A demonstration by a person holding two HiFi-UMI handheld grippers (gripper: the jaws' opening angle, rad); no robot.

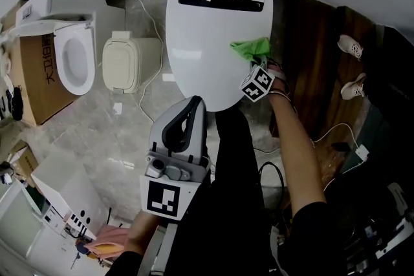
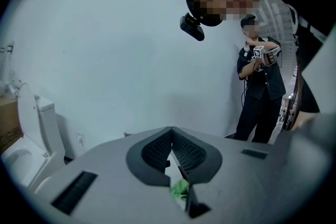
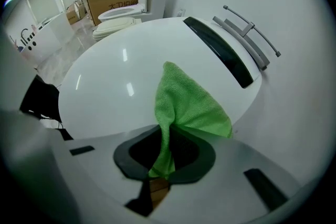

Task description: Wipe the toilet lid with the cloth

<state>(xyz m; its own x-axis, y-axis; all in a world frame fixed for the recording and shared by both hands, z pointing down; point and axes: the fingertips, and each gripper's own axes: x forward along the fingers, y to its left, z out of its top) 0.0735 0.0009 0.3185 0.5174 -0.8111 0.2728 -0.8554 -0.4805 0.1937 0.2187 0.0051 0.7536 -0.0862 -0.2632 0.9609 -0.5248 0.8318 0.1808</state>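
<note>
Left gripper [image 1: 194, 105]: nearest, jaws closed together on nothing, poised near the front edge of the toilet lid [image 1: 207, 29], apparently idle so the other can work. Right gripper [image 3: 165, 152]: clenched on a fold of the green cloth [image 3: 186, 105], remainder spread on the lid's right side close to the rim, seemingly placed for wiping. Count: two grippers, one cloth, one closed lid; second toilet [image 1: 72, 58], open, well apart at left.

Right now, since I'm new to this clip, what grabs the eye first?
The bright green terry cloth, pinched in the right tongs, lies on the right edge of the glossy white oval toilet lid. The left tongs, shut and empty, hover at the lid's near end.
</note>
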